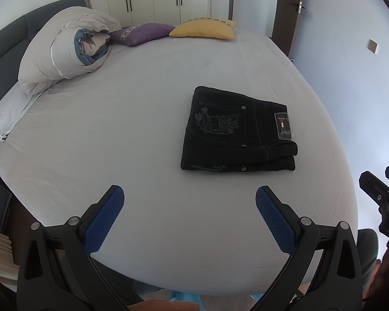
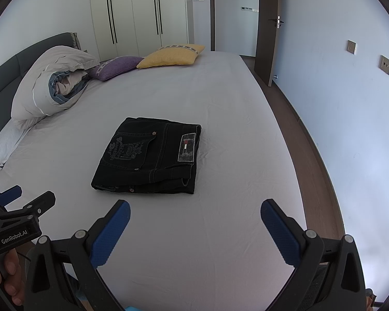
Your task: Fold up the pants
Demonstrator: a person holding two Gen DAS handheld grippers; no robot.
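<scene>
Black jeans [image 1: 236, 132] lie folded into a compact rectangle on the pale bed sheet [image 1: 142, 142], back pocket with stitched lettering and a waistband patch facing up. In the right wrist view the same pants [image 2: 150, 155] sit ahead and left of centre. My left gripper [image 1: 189, 194] hovers open above the sheet, short of the pants, nothing between its blue pads. My right gripper [image 2: 195, 207] is also open and empty, near the bed's front edge. Each gripper shows at the edge of the other's view, as the right gripper [image 1: 381, 189] and the left gripper [image 2: 26, 199].
A rolled duvet [image 1: 64, 49] and a white pillow [image 1: 10, 111] lie at the bed's left by the dark headboard. Purple [image 1: 142, 33] and yellow [image 1: 205, 29] cushions rest at the far side. Wardrobes [image 2: 137, 13] and a door [image 2: 269, 33] stand beyond; wood floor [image 2: 308, 171] runs right.
</scene>
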